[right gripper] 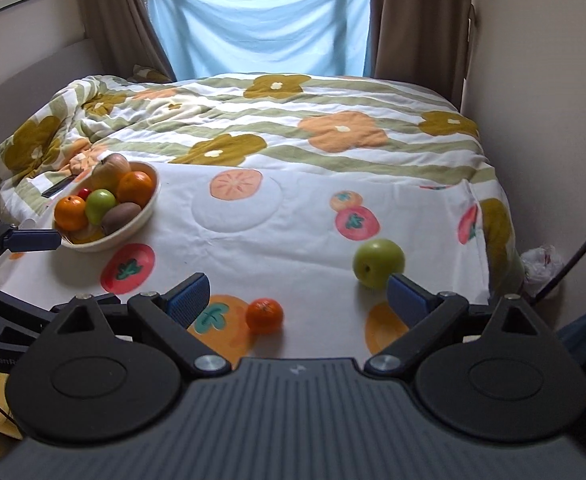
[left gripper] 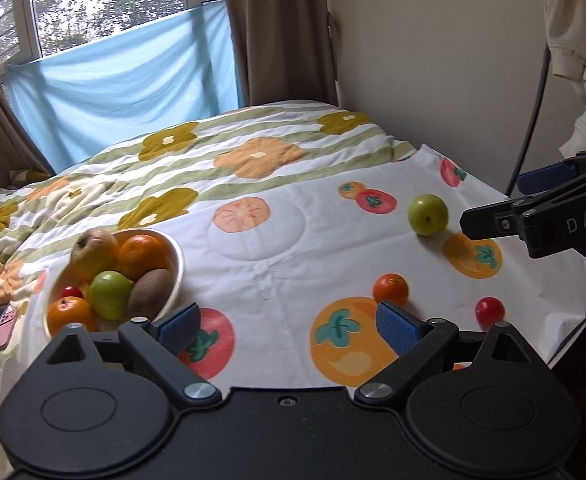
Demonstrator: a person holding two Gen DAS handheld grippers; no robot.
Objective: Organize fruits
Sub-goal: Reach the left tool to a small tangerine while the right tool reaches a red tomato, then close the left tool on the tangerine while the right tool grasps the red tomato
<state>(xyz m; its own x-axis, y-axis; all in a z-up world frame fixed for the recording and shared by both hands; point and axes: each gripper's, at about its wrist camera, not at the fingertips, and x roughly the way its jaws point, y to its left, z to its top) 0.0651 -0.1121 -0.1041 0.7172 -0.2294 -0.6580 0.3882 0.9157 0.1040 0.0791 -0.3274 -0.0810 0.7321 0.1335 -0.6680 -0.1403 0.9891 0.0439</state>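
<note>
- Bowl (left gripper: 175, 264) of fruit sits on the bed's left.
- Left gripper (left gripper: 289, 330): jaws spread, empty.
- Orange (right gripper: 265, 315), green apple (right gripper: 377, 263) and small red fruit (left gripper: 489, 309) lie loose at right.
- Right gripper (right gripper: 299, 300): jaws spread, empty.

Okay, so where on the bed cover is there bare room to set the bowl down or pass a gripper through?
The widest free patch lies mid-cover, between the bowl and the green apple, stretching back to the striped quilt. Nearer the front it is crowded: the loose orange, the small red fruit and the apple sit close together. Beside the bowl, phones take the left edge.
</note>
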